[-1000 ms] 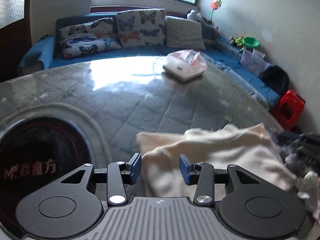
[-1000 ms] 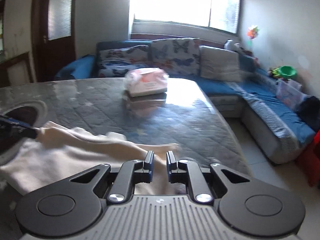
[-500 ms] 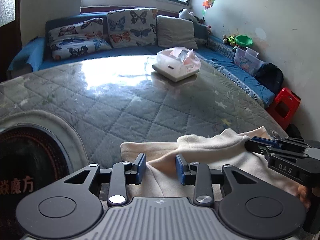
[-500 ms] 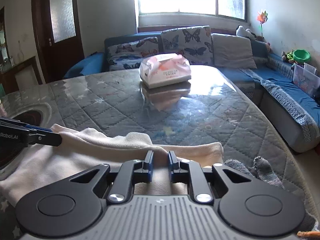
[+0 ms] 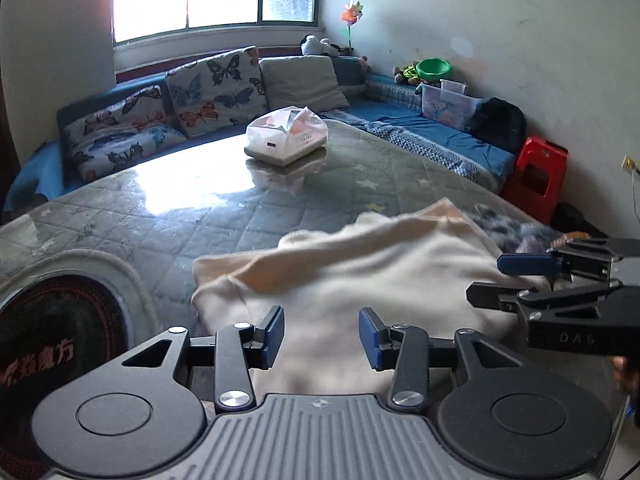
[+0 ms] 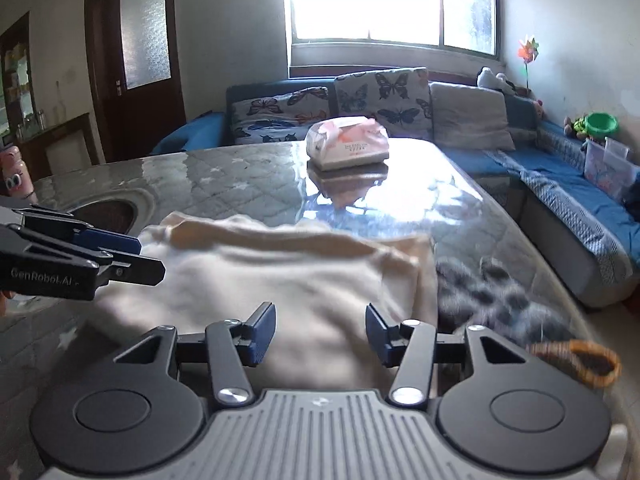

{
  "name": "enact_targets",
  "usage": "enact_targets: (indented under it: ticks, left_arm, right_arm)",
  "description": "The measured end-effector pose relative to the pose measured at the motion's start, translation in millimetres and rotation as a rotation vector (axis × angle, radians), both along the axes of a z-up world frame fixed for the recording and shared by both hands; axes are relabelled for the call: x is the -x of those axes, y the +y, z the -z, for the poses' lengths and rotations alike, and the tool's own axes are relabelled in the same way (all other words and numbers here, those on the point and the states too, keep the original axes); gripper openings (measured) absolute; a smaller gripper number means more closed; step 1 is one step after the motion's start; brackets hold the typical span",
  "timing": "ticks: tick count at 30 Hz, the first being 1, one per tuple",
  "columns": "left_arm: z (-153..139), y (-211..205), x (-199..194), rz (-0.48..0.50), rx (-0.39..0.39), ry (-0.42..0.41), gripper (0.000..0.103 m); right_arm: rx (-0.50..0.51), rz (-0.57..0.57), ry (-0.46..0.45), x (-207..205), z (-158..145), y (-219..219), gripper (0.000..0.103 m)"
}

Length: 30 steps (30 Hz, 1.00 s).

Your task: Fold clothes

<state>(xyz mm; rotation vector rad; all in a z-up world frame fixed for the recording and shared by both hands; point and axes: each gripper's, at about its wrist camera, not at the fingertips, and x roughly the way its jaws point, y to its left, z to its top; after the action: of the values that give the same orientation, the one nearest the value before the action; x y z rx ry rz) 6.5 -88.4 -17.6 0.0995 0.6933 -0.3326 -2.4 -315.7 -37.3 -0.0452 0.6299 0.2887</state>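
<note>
Cream-white fleece garment lies on the glass-topped quilted grey table, folded over itself into a thick bundle with the doubled edge on the far side, toward twelve o'clock in both views. Half a second ago the right gripper was pinched almost closed on the cloth and the left gripper was narrow around it. Now both have let go: the jaws of each stand wide apart and nothing is between them, the cloth only resting below. I judge from this that one fold has just been laid down and released, so the next step is probably a new grasp for a second fold, or smoothing.

From the left wrist view the right gripper appears at three o'clock, just over the garment's right edge; whether it touches is not clear. A mottled grey-dark fuzzy cloth lies just beside the garment at its three o'clock side, with a brown looped cord near it. A pink-white plastic tissue pack stands well apart, at twelve o'clock.
</note>
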Motion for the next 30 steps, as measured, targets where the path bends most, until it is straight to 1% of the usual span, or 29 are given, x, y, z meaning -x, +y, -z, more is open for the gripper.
enact_targets:
  ticks: [5,10,13,16,19,20,22,24,27,29,30]
  left_arm:
    - [15.7,5.2,9.2,-0.023,-0.01,0.035,0.045]
    - [11.9,8.3,18.2,-0.038,0.005,0.014,0.046]
    - [14.9,9.5,19.8,-0.045,0.004,0.018,0.047]
    - [16.7,10.5,20.0,-0.049,0.007,0.022,0.047]
    - [13.7,12.7,22.7,-0.054,0.016,0.024,0.052]
    - [13.2,13.2,23.3,-0.053,0.019,0.024,0.055]
    - [14.2,13.4,23.6,-0.055,0.019,0.026,0.057]
    - [16.3,13.3,23.9,-0.058,0.016,0.027,0.058]
    - [15.4,15.0,26.1,-0.066,0.021,0.029,0.062]
    - [14.2,18.4,28.4,-0.074,0.025,0.032,0.068]
    - [14.2,20.2,28.9,-0.077,0.028,0.037,0.069]
  right_arm:
    - [0.009,0.026,-0.012,14.6,8.0,-1.1,0.051]
    - [0.003,0.019,-0.038,19.1,2.8,5.9,0.051]
    - [-0.009,0.011,-0.051,20.6,0.6,10.5,0.051]
    - [-0.001,-0.001,-0.035,19.7,7.6,17.2,0.051]
    - [0.014,-0.005,-0.036,22.3,8.9,21.0,0.052]
    - [0.012,-0.007,-0.04,23.7,7.3,21.3,0.055]
    - [0.001,-0.008,-0.044,25.6,5.2,22.4,0.06]
    - [0.013,-0.009,-0.035,24.6,8.5,25.6,0.06]
    - [0.021,-0.007,-0.028,24.7,11.4,28.7,0.061]
    - [0.019,-0.006,-0.032,27.2,9.7,28.9,0.064]
    - [0.018,-0.006,-0.034,28.5,8.6,29.0,0.065]
